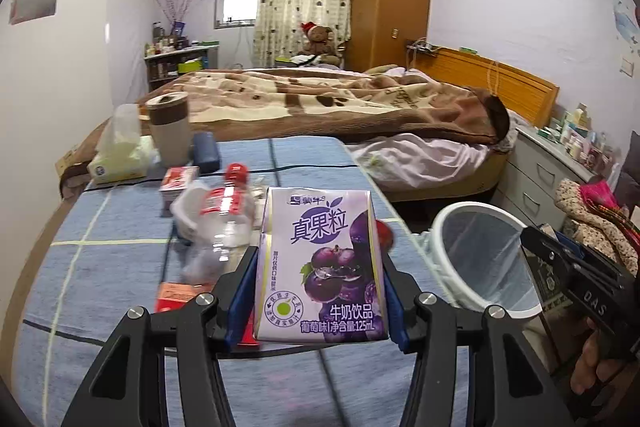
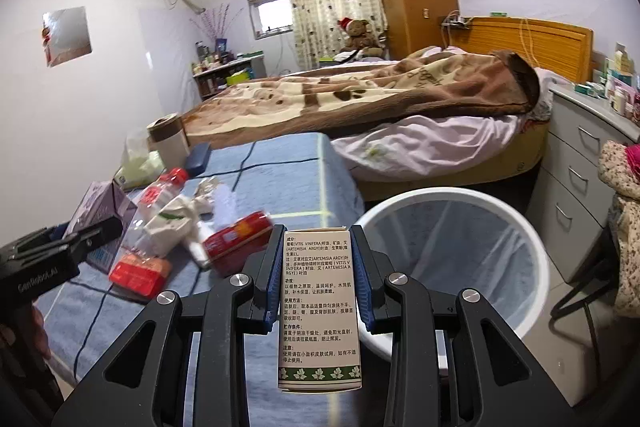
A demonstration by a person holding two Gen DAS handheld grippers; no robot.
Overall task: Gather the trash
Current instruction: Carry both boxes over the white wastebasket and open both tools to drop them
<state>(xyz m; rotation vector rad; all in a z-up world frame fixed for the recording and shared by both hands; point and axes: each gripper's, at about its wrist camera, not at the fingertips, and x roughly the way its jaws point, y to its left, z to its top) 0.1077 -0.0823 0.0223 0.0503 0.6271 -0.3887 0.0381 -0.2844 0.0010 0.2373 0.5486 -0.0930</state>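
Both hands are carrying a piece of trash at once, presumably so a single trip to the bin clears two items. The left gripper (image 1: 318, 267) is clamping a purple grape milk carton (image 1: 322, 267) upright between its blue pads, printed face turned to the camera, lifted above the bench (image 1: 100, 267) with its blue checked cloth. The right gripper (image 2: 318, 279) is pinching a narrow printed box (image 2: 319, 307) by its long sides, also upright, its jaws set much closer together than the left's because the box is slimmer.

The white trash bin (image 2: 532, 239), lined with a clear bag, is standing on the floor just beside the bench's right edge, between bench and bed (image 2: 360, 95). That spot looks chosen so things can be dropped straight off the bench side. The right gripper is hovering over the bench's right edge with the bin's rim just ahead and to its right, so I judge the box to be first in line for release. The left gripper is sitting further left over the bench, pointing level along it, with the bin off to its right.

More rubbish is lying on the cloth near the left gripper: a crushed clear bottle (image 1: 224, 219) with a red cap, crumpled white wrappers (image 2: 176, 219) and red packets (image 2: 236, 243). A tissue pack (image 1: 118, 159) and a cup (image 1: 168, 131) are standing at the far end and seem not to be trash.
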